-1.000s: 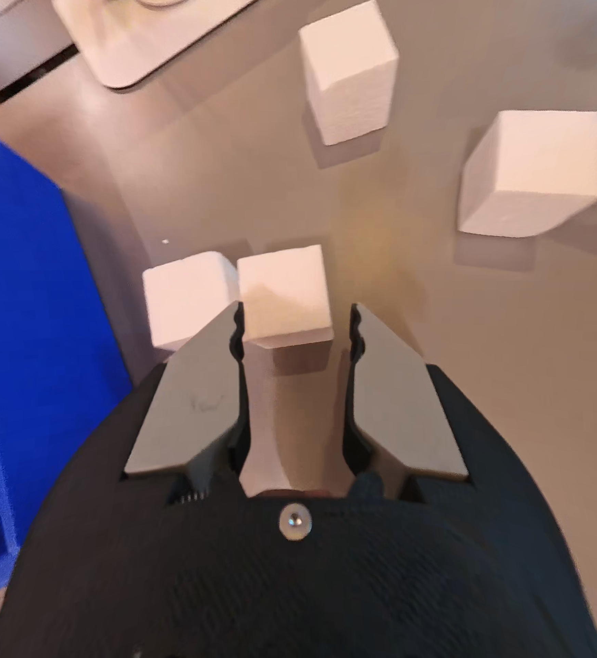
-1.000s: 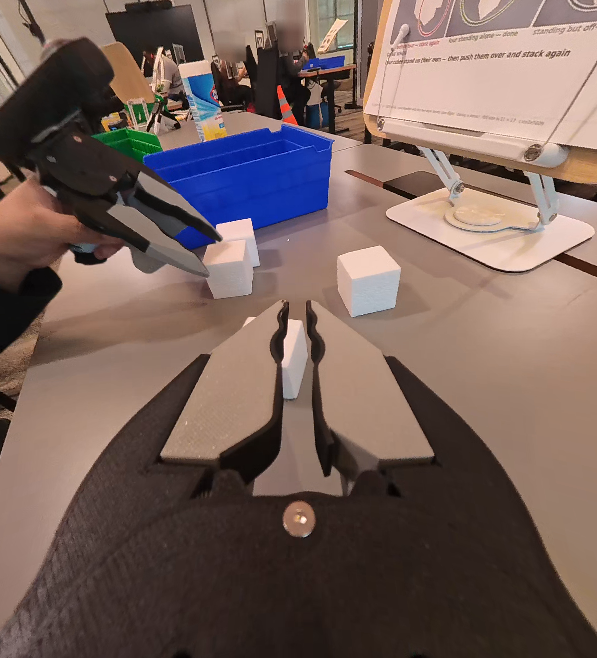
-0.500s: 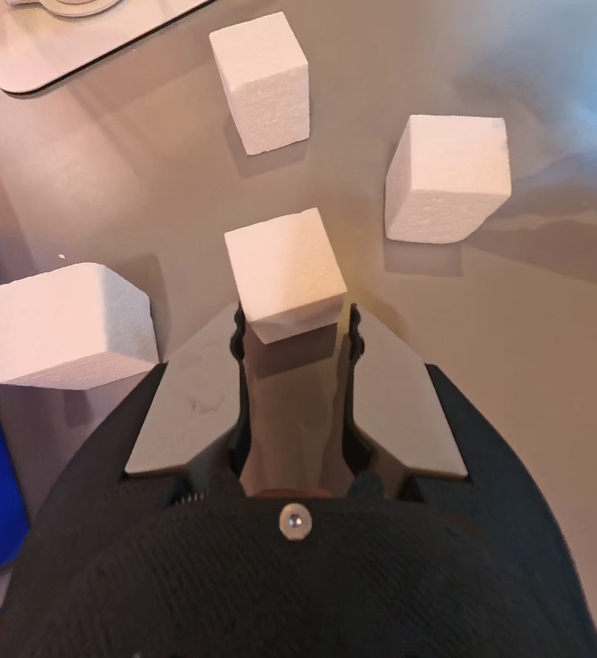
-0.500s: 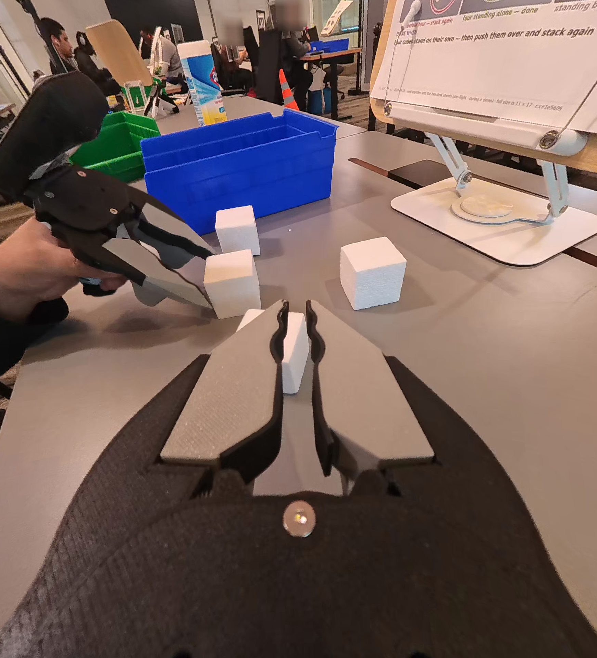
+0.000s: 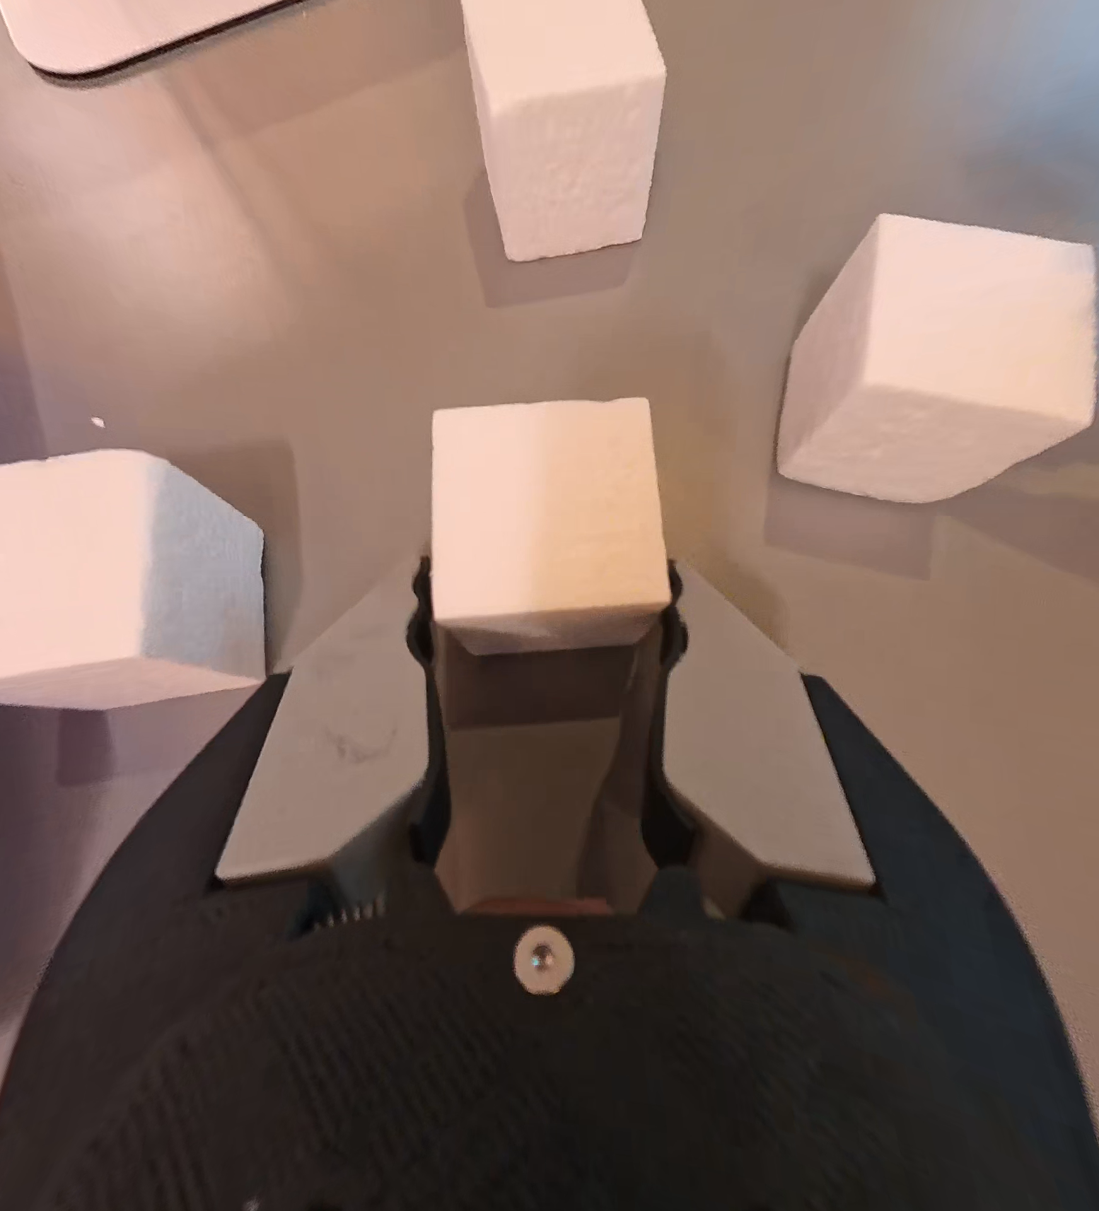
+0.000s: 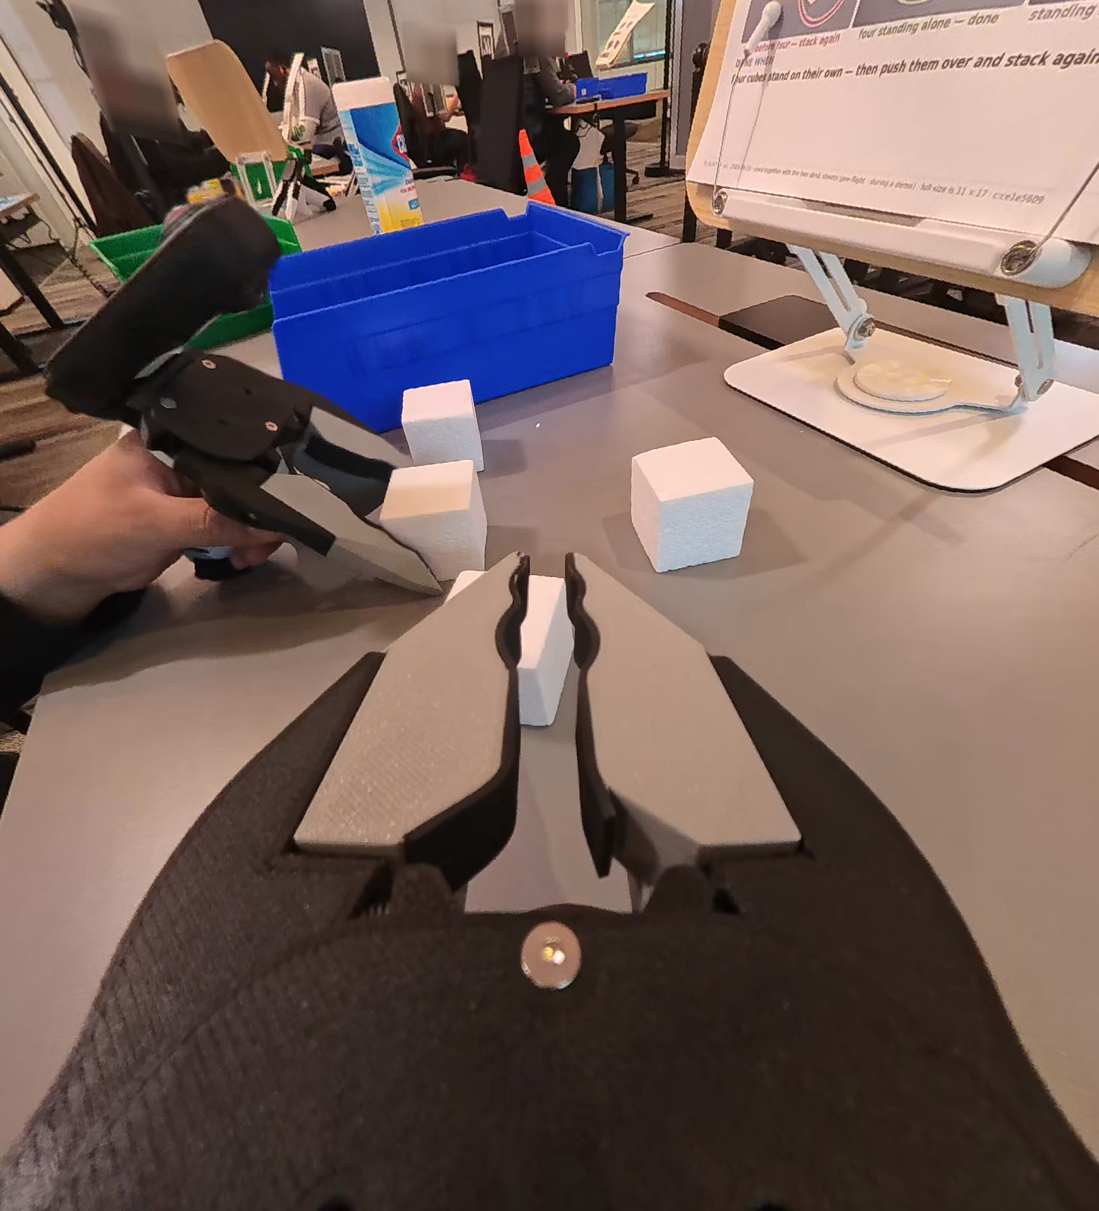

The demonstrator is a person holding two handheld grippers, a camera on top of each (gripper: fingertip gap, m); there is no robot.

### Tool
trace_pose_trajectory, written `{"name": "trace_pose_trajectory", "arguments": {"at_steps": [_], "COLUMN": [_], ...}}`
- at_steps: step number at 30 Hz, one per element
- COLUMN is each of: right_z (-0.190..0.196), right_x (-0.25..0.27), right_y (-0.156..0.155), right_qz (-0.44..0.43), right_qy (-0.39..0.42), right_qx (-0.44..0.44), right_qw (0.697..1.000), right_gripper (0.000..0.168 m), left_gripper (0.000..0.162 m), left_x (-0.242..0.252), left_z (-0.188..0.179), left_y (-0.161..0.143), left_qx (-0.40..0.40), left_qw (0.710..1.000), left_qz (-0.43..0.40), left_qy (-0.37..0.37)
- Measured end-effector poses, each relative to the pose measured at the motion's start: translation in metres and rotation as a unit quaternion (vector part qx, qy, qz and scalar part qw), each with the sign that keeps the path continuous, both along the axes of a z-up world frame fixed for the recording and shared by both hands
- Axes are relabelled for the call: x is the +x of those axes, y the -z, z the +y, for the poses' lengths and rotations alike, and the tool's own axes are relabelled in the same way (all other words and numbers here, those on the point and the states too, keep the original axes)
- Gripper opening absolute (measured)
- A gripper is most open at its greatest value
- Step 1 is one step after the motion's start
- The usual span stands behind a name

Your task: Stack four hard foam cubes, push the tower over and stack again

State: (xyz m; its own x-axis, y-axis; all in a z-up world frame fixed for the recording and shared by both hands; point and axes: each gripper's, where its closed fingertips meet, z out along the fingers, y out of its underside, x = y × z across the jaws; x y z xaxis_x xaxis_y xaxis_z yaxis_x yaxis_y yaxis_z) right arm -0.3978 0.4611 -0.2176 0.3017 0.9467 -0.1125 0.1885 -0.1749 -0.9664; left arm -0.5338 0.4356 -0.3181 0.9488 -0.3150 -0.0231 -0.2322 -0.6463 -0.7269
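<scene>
A white sheet [image 6: 966,111] printed with black lines and coloured diagrams is sitting on a wooden stand with a white base [image 6: 926,419] at the far right of the grey table [image 6: 861,655]; a tall wipes can [image 6: 379,157] with a blue and yellow printed label is standing behind the blue bin [image 6: 448,314]. A green bin [image 6: 140,252] is showing to its left.

Four white foam cubes, rough and grainy with crisp edges, are lying apart on the table, none stacked. The left gripper [image 5: 550,593], held in a hand [image 6: 114,524], is tilting down with its jaws spread wide around the middle cube [image 5: 543,518], fingertips at both of its side faces; whether they are pressing it I cannot tell. Another cube [image 6: 442,422] is standing just in front of the blue bin, and one more [image 6: 691,501] is sitting alone toward the stand. The right gripper [image 6: 543,567] is hovering low with its jaws nearly together, a narrow gap left, holding nothing; the nearest cube [image 6: 543,649] is resting on the table beyond its tips, seen through that gap.
</scene>
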Motion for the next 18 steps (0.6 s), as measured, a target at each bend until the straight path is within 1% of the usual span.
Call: {"name": "trace_pose_trajectory", "arguments": {"at_steps": [6,8,9,11,14,16,18], "right_z": [-0.002,-0.006,-0.009,-0.021,-0.054,-0.079,-0.088], "right_x": [-0.002,-0.004,-0.006,-0.013,-0.028,-0.038,-0.048], "right_y": [-0.001,0.002,0.005,0.01,0.009,0.013,0.024], "right_qz": [0.001,-0.004,-0.009,-0.019,-0.021,-0.04,-0.076], "right_qy": [-0.005,-0.015,-0.026,-0.063,-0.134,-0.175,-0.171], "right_qx": [0.001,-0.001,-0.006,-0.019,-0.03,-0.015,0.023], "right_qw": [1.0,1.0,1.0,0.998,0.99,0.984,0.982], "right_gripper": [0.009,0.011,0.014,0.02,0.039,0.038,0.036], "left_gripper": [0.06,0.06,0.059,0.059,0.058,0.058,0.058], "left_x": [-0.004,-0.003,0.0,0.005,0.002,-0.001,0.0], "left_z": [0.001,0.005,0.006,0.008,0.015,0.019,0.02], "left_y": [-0.004,-0.003,-0.003,-0.003,-0.009,-0.016,-0.022], "left_qx": [0.018,0.015,0.012,0.005,0.014,0.034,0.051], "left_qw": [1.0,1.0,1.0,0.999,0.999,0.998,0.997], "left_qz": [0.002,0.009,0.007,-0.007,-0.013,-0.016,-0.034], "left_qy": [-0.011,0.001,0.016,0.038,0.048,0.049,0.051]}}
